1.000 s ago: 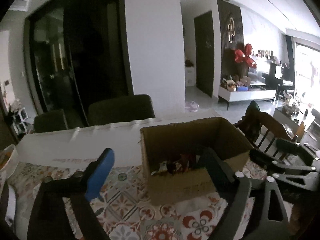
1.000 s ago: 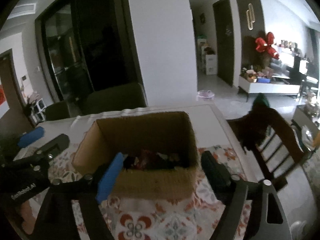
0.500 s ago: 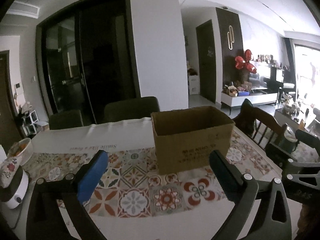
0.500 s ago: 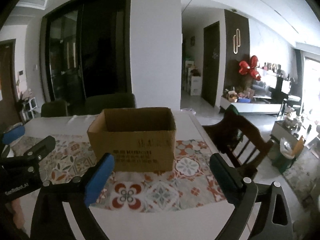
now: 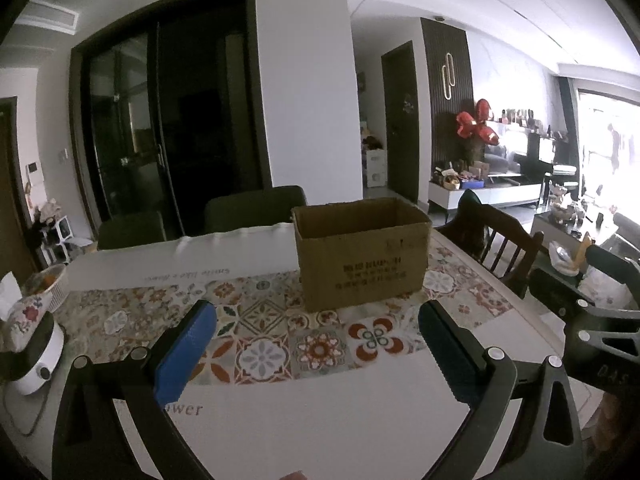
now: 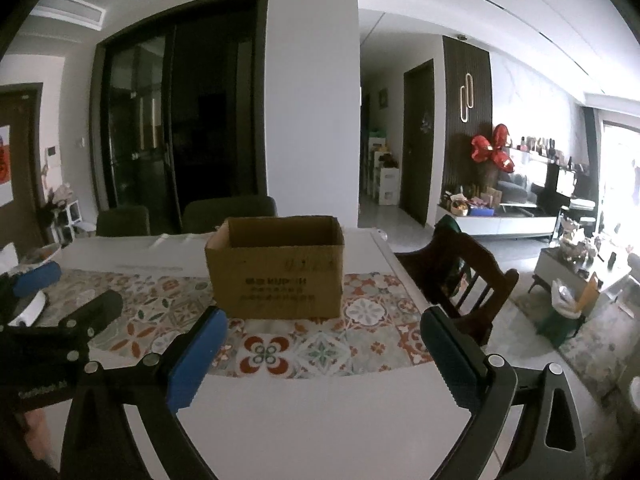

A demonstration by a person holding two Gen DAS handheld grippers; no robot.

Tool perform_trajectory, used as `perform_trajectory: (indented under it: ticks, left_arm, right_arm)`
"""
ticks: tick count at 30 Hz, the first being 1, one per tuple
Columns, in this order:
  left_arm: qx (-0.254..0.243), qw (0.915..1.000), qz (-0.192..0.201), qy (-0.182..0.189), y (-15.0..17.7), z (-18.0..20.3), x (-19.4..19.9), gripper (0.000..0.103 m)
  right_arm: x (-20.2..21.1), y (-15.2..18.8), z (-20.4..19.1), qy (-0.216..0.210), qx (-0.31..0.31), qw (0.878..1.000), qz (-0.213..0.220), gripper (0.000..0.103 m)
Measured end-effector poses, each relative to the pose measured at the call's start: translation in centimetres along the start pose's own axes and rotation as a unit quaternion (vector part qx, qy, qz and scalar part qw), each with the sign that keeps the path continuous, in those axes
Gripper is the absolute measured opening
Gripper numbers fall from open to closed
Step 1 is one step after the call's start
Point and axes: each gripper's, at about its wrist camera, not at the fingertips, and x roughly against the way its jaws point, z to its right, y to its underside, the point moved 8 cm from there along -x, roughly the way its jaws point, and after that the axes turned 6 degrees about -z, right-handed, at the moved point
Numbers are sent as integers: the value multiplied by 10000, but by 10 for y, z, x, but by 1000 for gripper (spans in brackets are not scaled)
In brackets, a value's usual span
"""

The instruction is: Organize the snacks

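A brown cardboard box with an open top stands on the patterned table mat; it also shows in the right wrist view. Its inside is hidden from this low angle, so no snacks are visible. My left gripper is open and empty, held back near the table's front edge, well short of the box. My right gripper is open and empty too, at a similar distance. The right gripper appears at the right edge of the left wrist view.
A white table carries the mat. A white appliance and a floral tissue box sit at the left. A wooden chair stands at the table's right side, dark chairs behind.
Both grippers have pulled back and lowered away from the box. A second ago they were close over it with snacks visible inside; now only its outer walls show.
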Motion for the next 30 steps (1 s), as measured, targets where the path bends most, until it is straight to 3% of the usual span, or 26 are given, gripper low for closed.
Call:
perform_trajectory:
  ticks: [10,30]
  left_arm:
    - [-105,9999,82,-14,11,3,21,103]
    - [-81,9997,197,-104,8,0,27,103]
  right_arm:
    - [21,18,-1,-43,1,10000,-18,98]
    - [27,21,-1,-68,14,10000,2,98]
